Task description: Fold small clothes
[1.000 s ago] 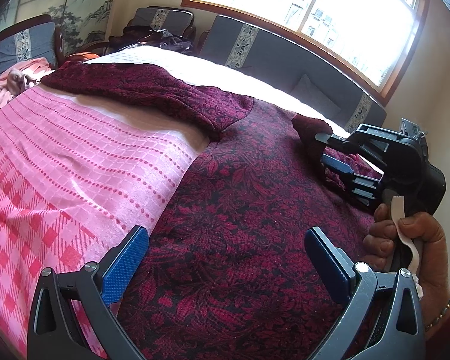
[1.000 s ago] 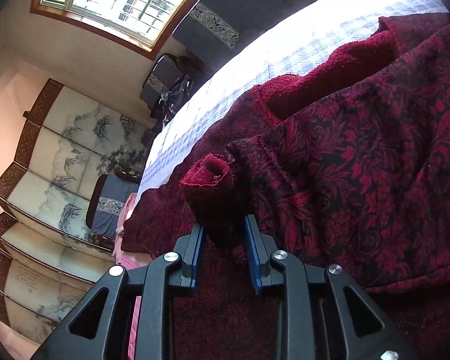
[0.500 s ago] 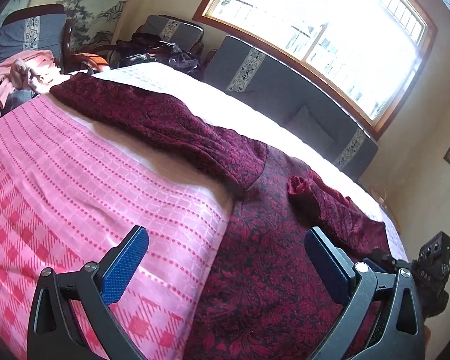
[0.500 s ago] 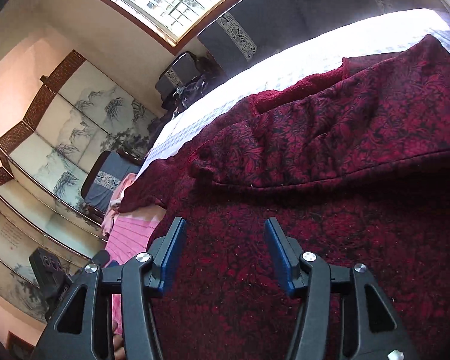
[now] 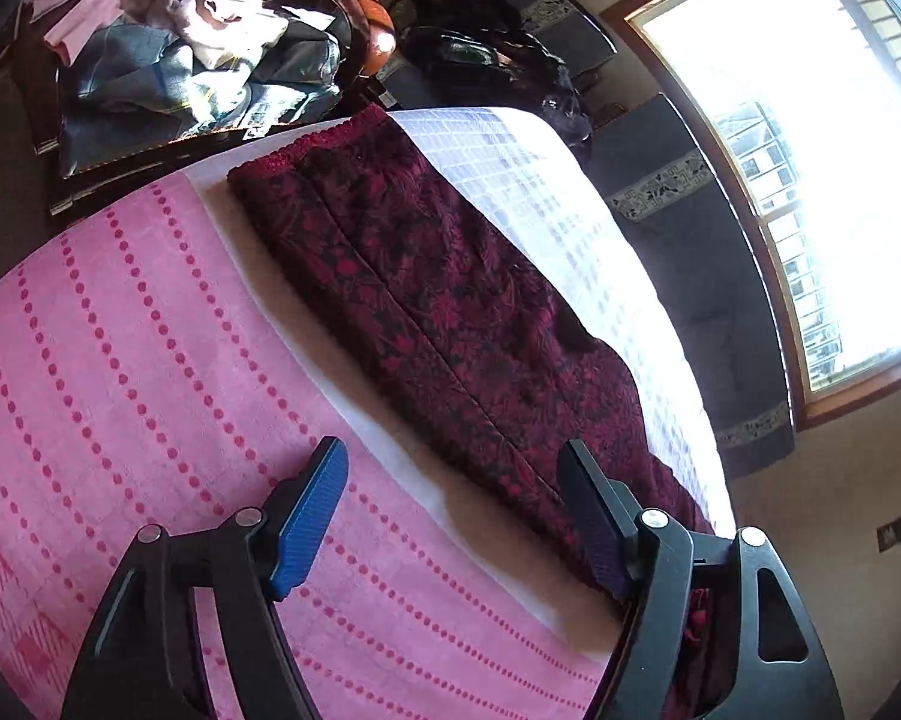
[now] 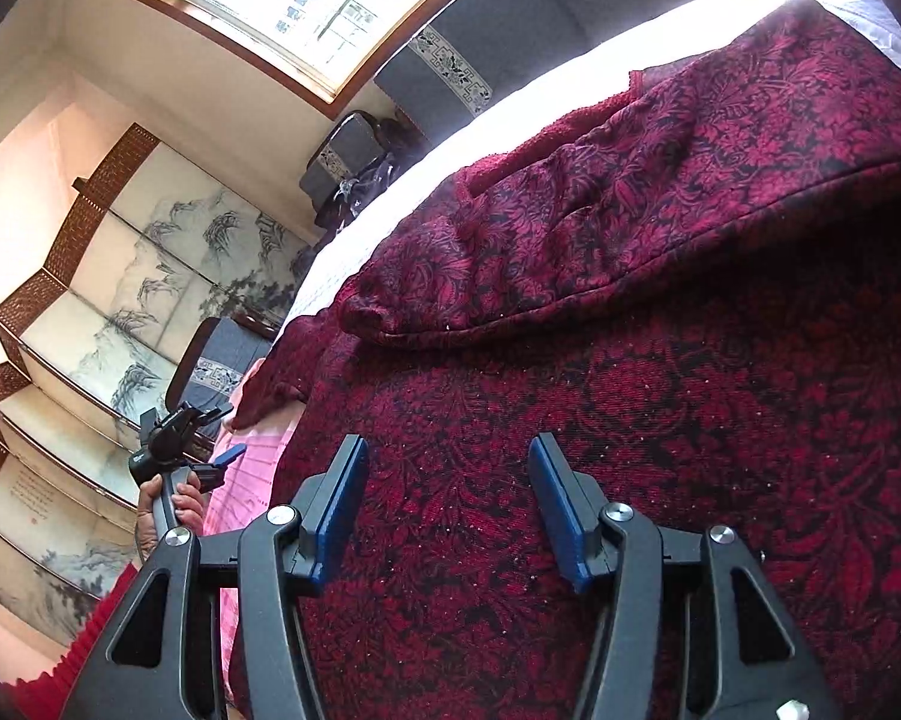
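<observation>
on the left, the left gripper (image 5: 450,516) is seen with its jaws closing and nothing pinched yet, its right pad at the near edge of the dark red garment's long sleeve (image 5: 426,300), which is laid out straight across the pink bedcover (image 5: 120,360) and not yet folded. on the right, the right gripper (image 6: 447,510) is held half open and empty over the garment's body (image 6: 660,450), onto which the other sleeve (image 6: 600,198) has been folded; the left sleeve and body folds are judged to remain.

Dark red floral garment (image 6: 660,420) spread flat on bed, one sleeve folded across.
</observation>
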The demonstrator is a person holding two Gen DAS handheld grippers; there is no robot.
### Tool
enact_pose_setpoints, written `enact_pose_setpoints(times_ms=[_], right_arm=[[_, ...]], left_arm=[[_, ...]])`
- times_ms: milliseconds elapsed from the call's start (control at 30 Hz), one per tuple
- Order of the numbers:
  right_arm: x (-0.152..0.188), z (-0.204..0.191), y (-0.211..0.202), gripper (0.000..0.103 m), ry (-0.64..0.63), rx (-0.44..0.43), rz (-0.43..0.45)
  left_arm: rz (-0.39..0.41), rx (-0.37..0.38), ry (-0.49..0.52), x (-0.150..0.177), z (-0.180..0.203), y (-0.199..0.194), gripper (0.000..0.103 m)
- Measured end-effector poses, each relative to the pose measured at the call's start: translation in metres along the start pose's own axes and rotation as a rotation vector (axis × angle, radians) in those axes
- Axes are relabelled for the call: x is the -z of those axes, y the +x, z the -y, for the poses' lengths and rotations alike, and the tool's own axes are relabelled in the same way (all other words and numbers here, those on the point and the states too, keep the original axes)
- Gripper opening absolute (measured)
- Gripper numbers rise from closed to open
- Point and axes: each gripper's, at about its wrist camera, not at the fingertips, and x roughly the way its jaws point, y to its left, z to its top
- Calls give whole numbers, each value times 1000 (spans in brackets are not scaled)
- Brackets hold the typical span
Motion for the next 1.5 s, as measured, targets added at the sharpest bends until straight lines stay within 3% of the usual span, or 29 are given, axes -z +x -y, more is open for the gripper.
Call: enact_pose_setpoints(times_ms=[200,233,267,333,400,467,533,600,733,900,1033,1167,1500], right_arm=[[1,0,-1,53,9,-5,17],[2,1,-1,53,10,-8,19],[2,1,-1,53,13,-12,21],[3,3,-3,53,21,-22,30],[3,5,-4,53,28,-34,36],[3,7,-6,53,35,-46,44],[3,8,-7,53,40,-56,49],[3,8,-8,53,41,-51,52],[4,7,-9,53,39,-45,56],[5,11,-15,53,59,-55,80],[5,16,-19,53,72,-65,96],[4,21,-23,53,89,-80,111],[5,32,-31,53,123,-127,137]], left_arm=[[-9,50,-57,-31,-8,12,70],[4,52,-66,-33,-9,13,65],[15,48,-73,-34,-11,14,60],[15,29,-85,-37,-16,21,20],[14,64,-127,-39,-29,27,7],[35,67,-124,-39,-30,26,6],[78,37,-47,-35,-14,19,6],[128,99,20,-28,11,5,6],[169,182,206,-9,86,-21,6],[148,295,409,36,184,-41,6],[88,372,531,84,246,-38,6],[-20,425,551,127,284,-11,6],[-193,421,631,237,328,55,6]])
